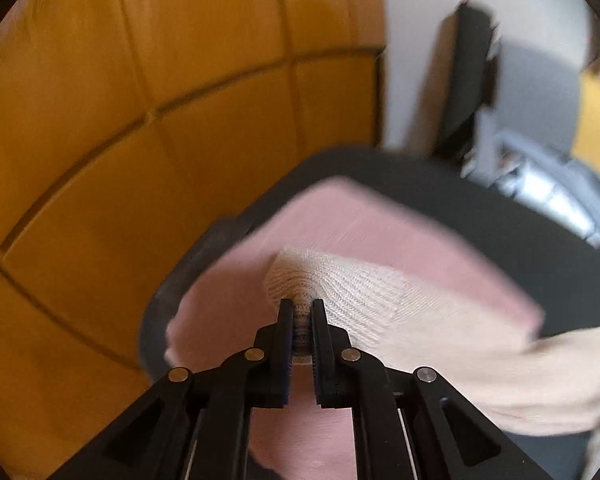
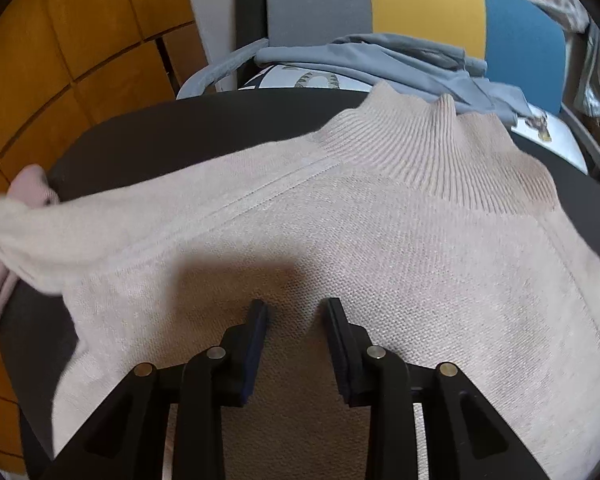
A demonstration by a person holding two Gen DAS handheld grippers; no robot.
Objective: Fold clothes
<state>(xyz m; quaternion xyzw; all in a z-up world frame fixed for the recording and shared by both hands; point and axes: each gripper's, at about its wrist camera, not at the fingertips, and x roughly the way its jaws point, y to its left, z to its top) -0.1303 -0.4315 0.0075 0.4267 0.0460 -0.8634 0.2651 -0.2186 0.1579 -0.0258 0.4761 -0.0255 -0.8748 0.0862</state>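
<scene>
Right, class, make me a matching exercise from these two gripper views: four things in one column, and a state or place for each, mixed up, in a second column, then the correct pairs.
Things
1. left gripper
2. right gripper
3. beige knitted sweater
4. grey-blue garment

States or places
A. crumpled beyond the dark round table, behind the sweater's collar
B. jaws apart, hovering over knit fabric
C. jaws shut on a bunched bit of knit
D. spread across the dark table, ribbed collar on the far side

Pairs: 1-C, 2-B, 3-D, 4-A

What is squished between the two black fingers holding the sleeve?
The left gripper pinches the cream knitted sweater's sleeve there, seen in the left wrist view.
</scene>
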